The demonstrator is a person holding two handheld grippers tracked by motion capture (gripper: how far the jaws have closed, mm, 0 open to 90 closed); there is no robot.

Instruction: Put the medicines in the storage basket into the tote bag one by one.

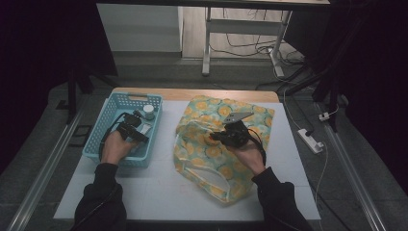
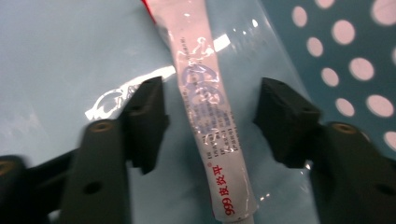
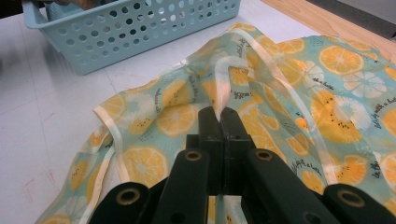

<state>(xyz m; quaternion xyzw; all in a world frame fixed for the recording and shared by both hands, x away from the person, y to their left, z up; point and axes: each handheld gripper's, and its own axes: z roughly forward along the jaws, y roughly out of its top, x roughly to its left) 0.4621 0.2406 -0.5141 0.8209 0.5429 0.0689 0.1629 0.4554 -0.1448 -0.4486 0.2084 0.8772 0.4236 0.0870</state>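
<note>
While tube lies between left claw jaws

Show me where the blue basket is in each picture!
High view: the blue basket sits at the left of the white table, with the left tool reaching inside it.
Left gripper view: its blue floor and holey wall lie behind a white tube between the open jaws.
Right gripper view: it stands at the top left, beyond the orange-print bag.
Shared landmark: the wall's round holes.
</note>
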